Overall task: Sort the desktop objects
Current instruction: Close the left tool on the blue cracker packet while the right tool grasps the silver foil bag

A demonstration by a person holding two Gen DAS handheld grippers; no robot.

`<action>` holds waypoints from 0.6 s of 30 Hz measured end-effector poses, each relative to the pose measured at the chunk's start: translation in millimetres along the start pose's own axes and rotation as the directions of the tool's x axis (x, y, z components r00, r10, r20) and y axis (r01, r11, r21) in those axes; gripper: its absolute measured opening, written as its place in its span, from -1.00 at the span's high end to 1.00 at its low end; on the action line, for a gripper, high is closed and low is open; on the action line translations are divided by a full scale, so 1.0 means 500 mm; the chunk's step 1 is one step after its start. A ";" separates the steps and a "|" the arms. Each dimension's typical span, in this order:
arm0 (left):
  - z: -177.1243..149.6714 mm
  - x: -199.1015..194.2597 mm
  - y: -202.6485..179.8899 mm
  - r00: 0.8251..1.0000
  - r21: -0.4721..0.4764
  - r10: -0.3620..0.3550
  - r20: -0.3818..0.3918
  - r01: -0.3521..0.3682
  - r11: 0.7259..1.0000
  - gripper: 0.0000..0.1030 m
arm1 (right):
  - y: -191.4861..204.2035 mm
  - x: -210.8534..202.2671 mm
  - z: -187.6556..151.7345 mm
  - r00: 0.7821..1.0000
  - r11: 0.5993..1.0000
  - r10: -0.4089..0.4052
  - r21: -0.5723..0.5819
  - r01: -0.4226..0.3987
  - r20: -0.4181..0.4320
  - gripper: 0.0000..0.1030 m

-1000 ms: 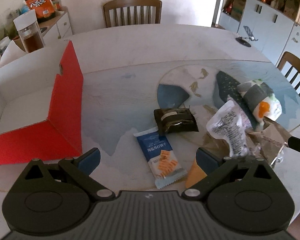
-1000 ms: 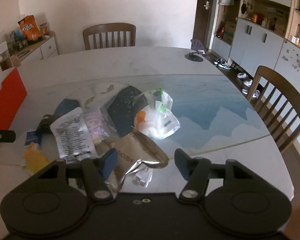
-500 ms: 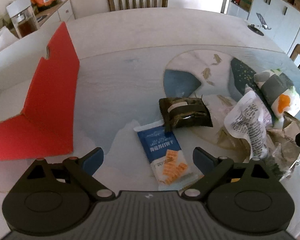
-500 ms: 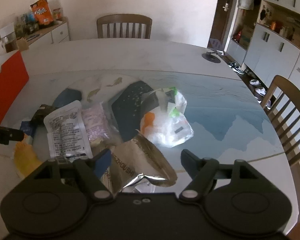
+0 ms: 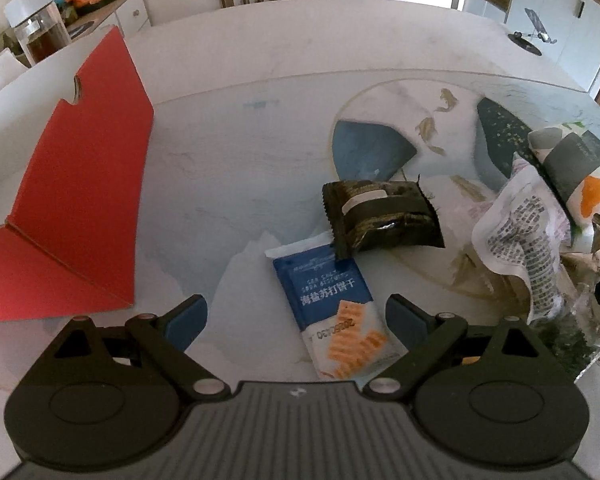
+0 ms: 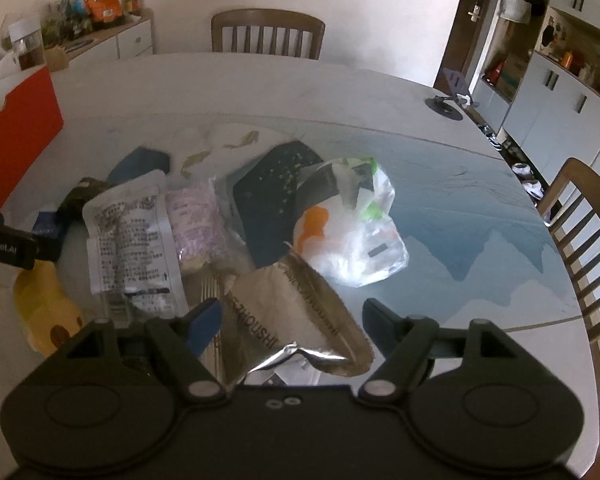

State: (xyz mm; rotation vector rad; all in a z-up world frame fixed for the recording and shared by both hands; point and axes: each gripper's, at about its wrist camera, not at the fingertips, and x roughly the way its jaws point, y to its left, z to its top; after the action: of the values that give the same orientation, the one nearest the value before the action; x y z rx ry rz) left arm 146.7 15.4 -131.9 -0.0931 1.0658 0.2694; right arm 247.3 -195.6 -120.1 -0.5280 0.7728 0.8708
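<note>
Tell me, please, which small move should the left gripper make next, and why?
Probably lower the left gripper a little and close on the blue cracker packet. Its jaws stand open with the packet lying flat between them, not yet pinched, and the red box waits nearby.

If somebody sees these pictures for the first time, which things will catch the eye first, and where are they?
First the red box, standing open at the table's left side. Next the heap of snack packets at the right, with a white bag bearing an orange patch on top. Between them a blue biscuit packet lies flat, just ahead of the open left tongs.
</note>
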 end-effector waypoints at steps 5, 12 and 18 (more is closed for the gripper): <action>-0.002 0.010 0.002 1.000 -0.008 0.003 -0.004 -0.003 1.000 -0.87 | 0.009 0.012 -0.002 1.000 0.999 -0.007 -0.046 0.007 -0.004 -0.50; -0.004 0.013 0.001 1.000 -0.024 -0.007 0.001 0.007 1.000 -0.77 | 0.009 0.017 -0.004 1.000 0.997 -0.005 -0.071 0.004 -0.003 -0.46; -0.002 0.010 0.001 1.000 -0.038 -0.030 0.002 0.031 0.999 -0.53 | 0.010 0.017 -0.003 1.000 0.997 0.011 -0.079 -0.011 -0.002 -0.31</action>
State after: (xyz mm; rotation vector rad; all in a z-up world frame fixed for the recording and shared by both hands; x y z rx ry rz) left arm 147.8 16.6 -136.7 -0.1434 1.0576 0.2623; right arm 246.3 -189.8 -128.3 -0.5949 0.7451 0.9145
